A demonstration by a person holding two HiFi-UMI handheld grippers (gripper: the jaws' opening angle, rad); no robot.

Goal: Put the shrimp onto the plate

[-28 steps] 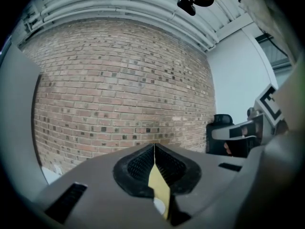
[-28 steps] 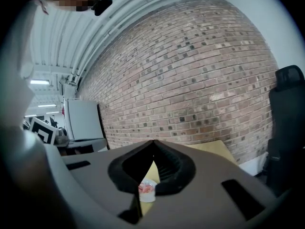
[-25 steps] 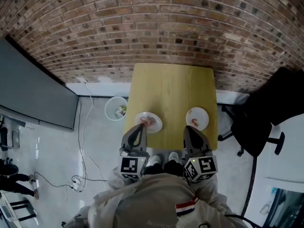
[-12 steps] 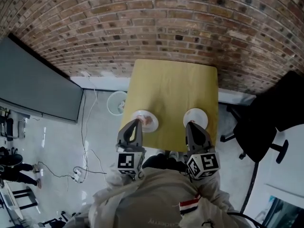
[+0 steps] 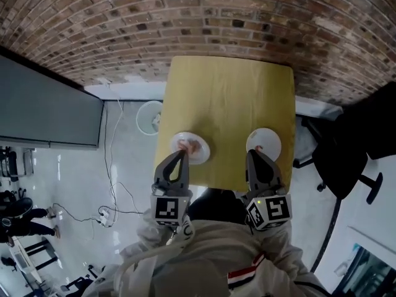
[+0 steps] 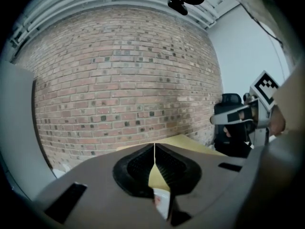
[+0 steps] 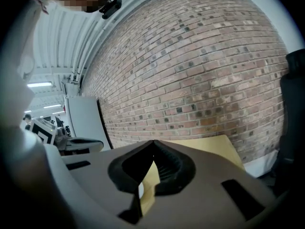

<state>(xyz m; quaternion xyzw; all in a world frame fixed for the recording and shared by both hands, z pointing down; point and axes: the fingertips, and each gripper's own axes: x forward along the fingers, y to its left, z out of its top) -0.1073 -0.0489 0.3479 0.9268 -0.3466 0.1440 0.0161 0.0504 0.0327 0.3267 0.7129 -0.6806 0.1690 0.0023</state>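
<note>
At lower centre of the head view, shrimp (image 5: pixel 185 145) lie on a plate (image 5: pixel 205 154) on the yellow surface (image 5: pixel 229 98). Left gripper (image 5: pixel 181 153) and right gripper (image 5: pixel 251 153): fingers together, empty. Shrimp probably light, soft, slippery; pinch gently at mid-body.

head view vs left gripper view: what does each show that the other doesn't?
Head view only: the whole right plate, a white bin and the floor. Left gripper view only: the left gripper seen from behind, jaws shut tip to tip on nothing, plus the ceiling. Both: brick wall, yellow table, right gripper, black chair, and the left plate, which is only a sliver in the gripper view.
</note>
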